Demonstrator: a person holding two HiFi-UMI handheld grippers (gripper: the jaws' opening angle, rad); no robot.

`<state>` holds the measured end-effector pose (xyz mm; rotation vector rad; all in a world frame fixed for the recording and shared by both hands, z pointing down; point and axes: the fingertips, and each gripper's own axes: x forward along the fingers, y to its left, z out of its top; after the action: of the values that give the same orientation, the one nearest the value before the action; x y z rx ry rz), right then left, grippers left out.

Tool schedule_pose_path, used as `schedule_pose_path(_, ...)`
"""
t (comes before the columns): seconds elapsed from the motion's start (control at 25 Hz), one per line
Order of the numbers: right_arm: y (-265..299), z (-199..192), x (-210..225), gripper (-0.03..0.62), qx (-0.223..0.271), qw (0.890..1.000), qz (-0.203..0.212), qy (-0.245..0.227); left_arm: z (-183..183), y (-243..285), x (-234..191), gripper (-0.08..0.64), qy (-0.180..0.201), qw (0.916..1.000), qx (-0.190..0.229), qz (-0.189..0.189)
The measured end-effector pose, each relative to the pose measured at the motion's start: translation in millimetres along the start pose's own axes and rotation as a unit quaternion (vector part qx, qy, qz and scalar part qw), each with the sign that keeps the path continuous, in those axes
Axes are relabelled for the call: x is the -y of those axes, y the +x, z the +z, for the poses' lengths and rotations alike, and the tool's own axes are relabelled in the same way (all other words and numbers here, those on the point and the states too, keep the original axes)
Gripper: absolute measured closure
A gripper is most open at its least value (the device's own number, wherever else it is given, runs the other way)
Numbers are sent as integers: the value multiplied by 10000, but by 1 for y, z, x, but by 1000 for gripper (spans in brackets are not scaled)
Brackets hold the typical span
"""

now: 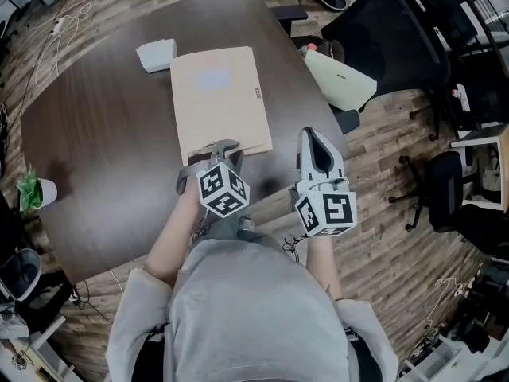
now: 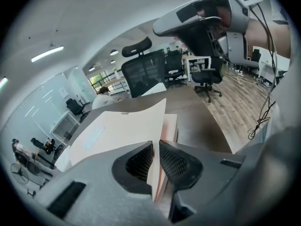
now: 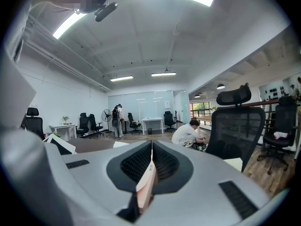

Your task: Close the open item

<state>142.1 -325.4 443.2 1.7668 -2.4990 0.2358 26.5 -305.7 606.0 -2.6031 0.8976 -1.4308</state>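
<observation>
A beige folder [image 1: 219, 102] lies on the dark round table [image 1: 103, 134]. Its near edge points toward me. My left gripper [image 1: 225, 146] points steeply down at that near edge. In the left gripper view its pads [image 2: 155, 145] are closed on the folder's top cover [image 2: 122, 126], which curves up off the sheets below. My right gripper [image 1: 312, 134] hovers level just right of the folder, over the table's edge, with its jaws together [image 3: 151, 145]. A thin beige strip shows in the seam between them; I cannot tell what it is.
A white box [image 1: 157, 54] sits at the folder's far left corner. A small potted plant [image 1: 36, 189] stands at the table's left edge. A pale green sheet [image 1: 340, 78] rests on a black chair [image 1: 398, 30] beyond the right rim. Cables trail on the wooden floor.
</observation>
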Motion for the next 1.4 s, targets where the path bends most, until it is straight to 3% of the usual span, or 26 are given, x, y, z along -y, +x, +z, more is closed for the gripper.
schedule_pose_path(0.28,3,0,-4,578,19,10000,66,0,-7,11,9,518,373,9966,-556,-487)
schedule_pose_path(0.52,2,2,-8,578,27,10000,84,-24,-5,6,7,477,357,9977,-283,-502)
schedule_pose_path(0.76,0,5,-9,578,26,10000,60,-64,-6,4,8,449,197,9969,-3,-766)
schedule_pose_path(0.84,-1,6,-9,578,34,10000,51,-73,-6,4,9,445,-25,9957,87,-919)
schedule_pose_path(0.96,-2,7,-10,578,42,9999,42,-81,-6,4,7,428,-851,9884,346,-1206)
schedule_pose_path(1.04,-2,7,-10,578,48,9999,45,-86,-6,4,1,434,-1163,9859,401,-1131)
schedule_pose_path(1.12,-2,7,-11,578,56,9999,45,-91,-8,6,-6,513,-1219,9886,253,-848)
schedule_pose_path(1.2,-2,8,-12,578,63,9999,45,-104,-11,9,-9,538,-1294,9895,52,-649)
schedule_pose_path(1.4,-5,10,-15,578,105,9999,52,-111,-10,12,-6,549,-802,9959,-333,-231)
